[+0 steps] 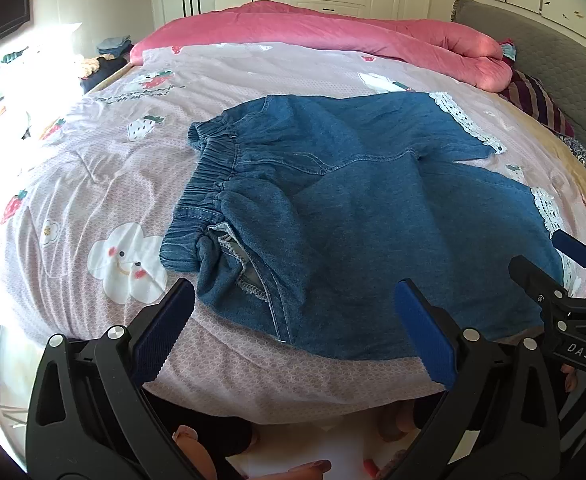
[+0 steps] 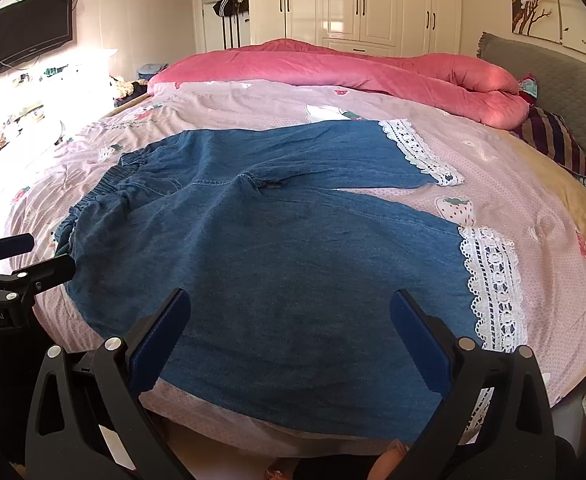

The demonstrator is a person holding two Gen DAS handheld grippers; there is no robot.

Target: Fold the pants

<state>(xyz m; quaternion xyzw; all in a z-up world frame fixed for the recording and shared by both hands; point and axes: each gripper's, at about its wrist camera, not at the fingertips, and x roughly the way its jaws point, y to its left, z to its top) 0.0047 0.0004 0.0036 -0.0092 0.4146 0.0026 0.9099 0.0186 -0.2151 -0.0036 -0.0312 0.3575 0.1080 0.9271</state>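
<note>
While both my fingers gape empty, left view alone shows denim pants elastic waistband; right view, lace hems.

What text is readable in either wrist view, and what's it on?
"DAS": white letters on the right gripper, on its black body, left wrist view.
"enRobot.AI": on the left gripper, on its black body; start cut off by the frame edge, right wrist view.
TV: bezel logo too small to read.
</note>
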